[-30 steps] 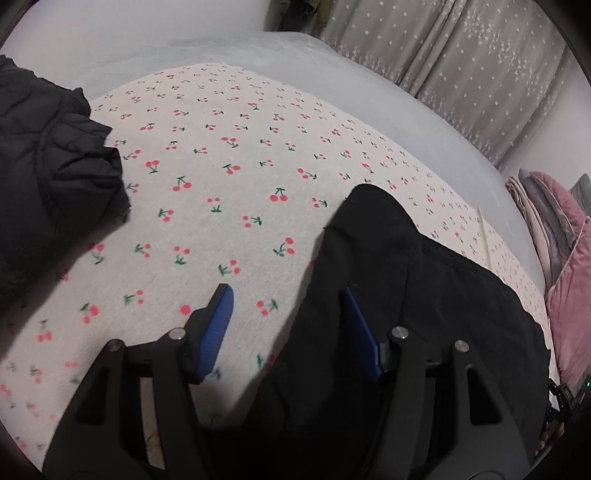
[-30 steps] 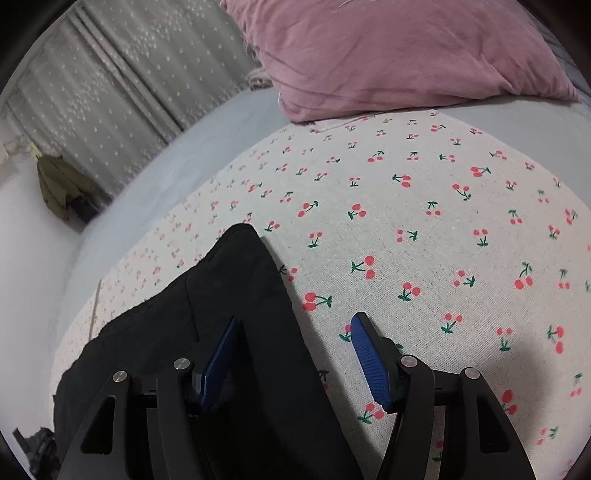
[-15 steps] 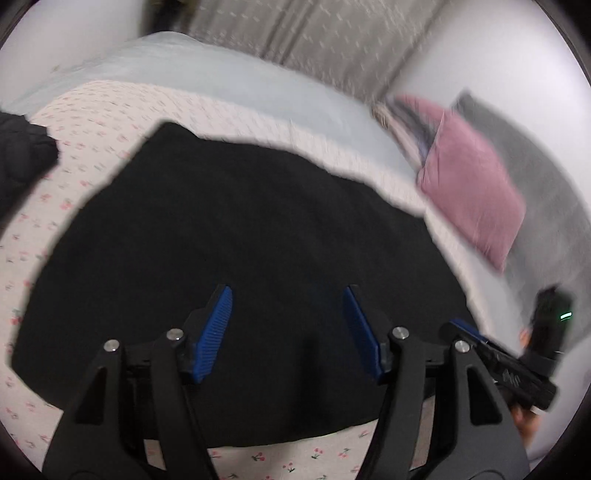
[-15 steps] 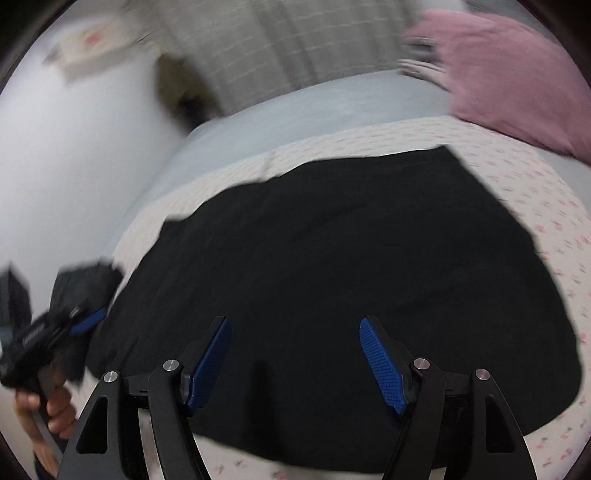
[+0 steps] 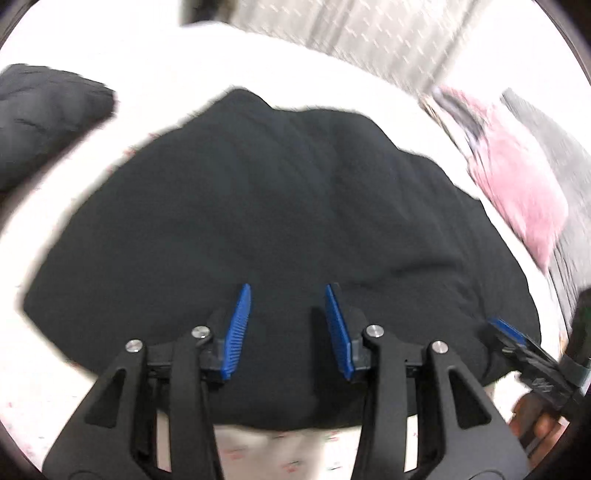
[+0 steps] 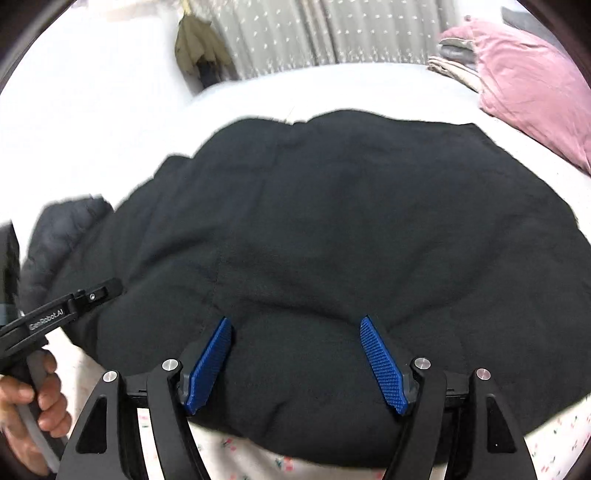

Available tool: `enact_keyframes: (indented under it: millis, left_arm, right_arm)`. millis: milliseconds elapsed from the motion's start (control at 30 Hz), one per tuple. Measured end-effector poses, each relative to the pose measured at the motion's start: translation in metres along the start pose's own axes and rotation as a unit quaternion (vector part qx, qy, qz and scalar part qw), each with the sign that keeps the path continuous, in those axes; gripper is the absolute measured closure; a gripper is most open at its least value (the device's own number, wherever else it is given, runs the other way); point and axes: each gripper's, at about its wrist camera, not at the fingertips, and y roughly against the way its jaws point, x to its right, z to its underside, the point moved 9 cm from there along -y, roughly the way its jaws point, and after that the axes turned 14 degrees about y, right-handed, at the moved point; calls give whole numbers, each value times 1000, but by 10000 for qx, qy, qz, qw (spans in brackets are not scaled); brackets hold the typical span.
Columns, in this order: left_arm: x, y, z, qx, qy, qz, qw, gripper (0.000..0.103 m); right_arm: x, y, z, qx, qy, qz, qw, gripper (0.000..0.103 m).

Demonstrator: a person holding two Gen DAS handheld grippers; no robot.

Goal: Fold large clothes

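Note:
A large black garment (image 5: 277, 206) lies spread flat across the bed, and fills the middle of the right wrist view too (image 6: 351, 229). My left gripper (image 5: 287, 288) hovers over its near hem; its jaws are closing, and the blue pads stand apart with only flat cloth beneath them. Farther right along the same hem, my right gripper (image 6: 295, 319) is open wide above a soft bulge of the fabric. Each gripper shows in the other's view: the right gripper (image 5: 517, 343) at the right edge, the left gripper (image 6: 85, 295) at the left, held by a hand (image 6: 37, 398).
A cherry-print sheet (image 6: 240, 454) covers the bed under the garment. A black puffer jacket (image 5: 44, 122) lies at the left. Pink pillows (image 6: 535, 85) and folded bedding sit at the far right. A dotted curtain (image 6: 295, 33) hangs behind the bed.
Both views have swung from the garment's ends and bare sheet to face the whole spread garment from its near edge. The left jaws have narrowed and the right jaws have widened.

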Motion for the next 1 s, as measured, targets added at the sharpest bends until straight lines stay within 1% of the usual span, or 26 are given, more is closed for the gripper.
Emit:
enact_keyframes:
  millis: [33,67,100,133,200,267,300,367,433,467,500,567,633,700,767,800,833,867,900,1000]
  left_arm:
    - [-11,11,-8,194,27,-62,9998,50]
    - [-22,21,-15,336,69,-86,9994,49]
    - [-32,25,-19,375,111,-114,9992,49]
    - [-40,28,-21,371,145,-119,9991,49]
    - [-53,31,-24,299,231,4,9993,49]
    - [-71,37,-26,467,196,-287,9983,49]
    - [-74,40,-24,509,158,-335,9980,49]
    - [-80,47,-25,619,84,-442,9971,49]
    - [-91,47,-22,584,49,-657,9961,49]
    - [-97,41,-18,481,54,-784,9958,49]
    - [-100,36,-15,385,90,-822,9958,49]
    - [-101,32,-12,332,132,-874,9955,49]
    - [-104,32,-10,340,122,-935,9950,47]
    - [-108,28,-6,185,232,-915,9954,46]
    - [-111,27,-4,104,293,-878,9957,46]
    - [-111,29,-3,104,260,-888,9957,46]
    - [-111,29,-2,114,239,-902,9956,46]
    - [-110,31,-1,132,229,-911,9955,46]
    - [-109,32,0,162,203,-936,9953,47]
    - [-108,34,-2,179,194,-939,9952,48]
  right_arm:
    - [4,10,-1,112,-68,-21,9999,29]
    - [11,26,-4,298,-124,-14,9995,29]
    - [23,31,-9,379,-131,53,9992,29]
    - [35,43,-9,432,-133,229,9987,29]
    - [65,55,-3,345,-252,643,9970,29]
    - [99,65,9,250,-496,986,9936,29]
    - [114,69,14,222,-656,1081,9917,29]
    - [149,79,28,182,-1179,1116,9866,29]
    - [171,84,43,156,-1572,960,9828,29]
    - [176,84,48,117,-1668,910,9817,29]
    - [180,81,54,48,-1762,843,9807,29]
    - [178,73,60,-99,-1794,824,9803,29]
    - [177,69,64,-239,-1680,967,9807,29]
    - [174,61,64,-351,-1538,1144,9808,29]
    - [178,55,67,-431,-1586,1254,9784,29]
    - [183,56,69,-468,-1663,1332,9759,29]
    - [185,55,74,-501,-1807,1336,9731,25]
    - [189,54,79,-489,-1992,1192,9715,21]
    - [191,53,81,-456,-2077,1080,9712,20]
    - [189,58,82,-477,-1905,1141,9739,19]
